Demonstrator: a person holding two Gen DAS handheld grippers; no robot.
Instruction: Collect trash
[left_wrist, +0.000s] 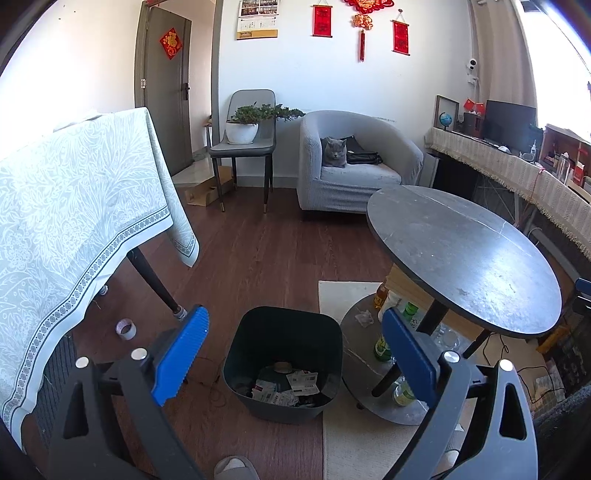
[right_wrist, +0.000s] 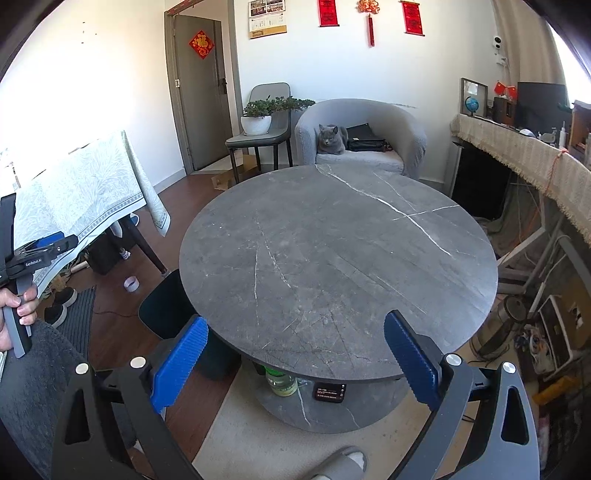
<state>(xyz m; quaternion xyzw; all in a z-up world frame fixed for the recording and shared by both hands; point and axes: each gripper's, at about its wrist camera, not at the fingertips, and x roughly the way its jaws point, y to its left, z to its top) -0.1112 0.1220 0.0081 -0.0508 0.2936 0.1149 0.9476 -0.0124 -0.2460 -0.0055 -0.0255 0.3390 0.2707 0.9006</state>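
We hold our left gripper (left_wrist: 295, 354) above the dark square plastic trash bin (left_wrist: 284, 360) on the brown wood floor, its blue-padded jaws spread wide with nothing between them. Crumpled paper scraps and wrappers (left_wrist: 291, 387) lie in the bottom of the bin, which stands just beside the round dark stone table (left_wrist: 465, 254). A small crumpled white scrap (left_wrist: 364, 318) rests on the table's lower shelf near green and yellow bottles (left_wrist: 384, 345). Our right gripper (right_wrist: 295, 358) hangs over the near edge of the same table top (right_wrist: 332, 258), jaws likewise wide apart and holding nothing. A roll of tape (left_wrist: 125, 328) lies on the floor.
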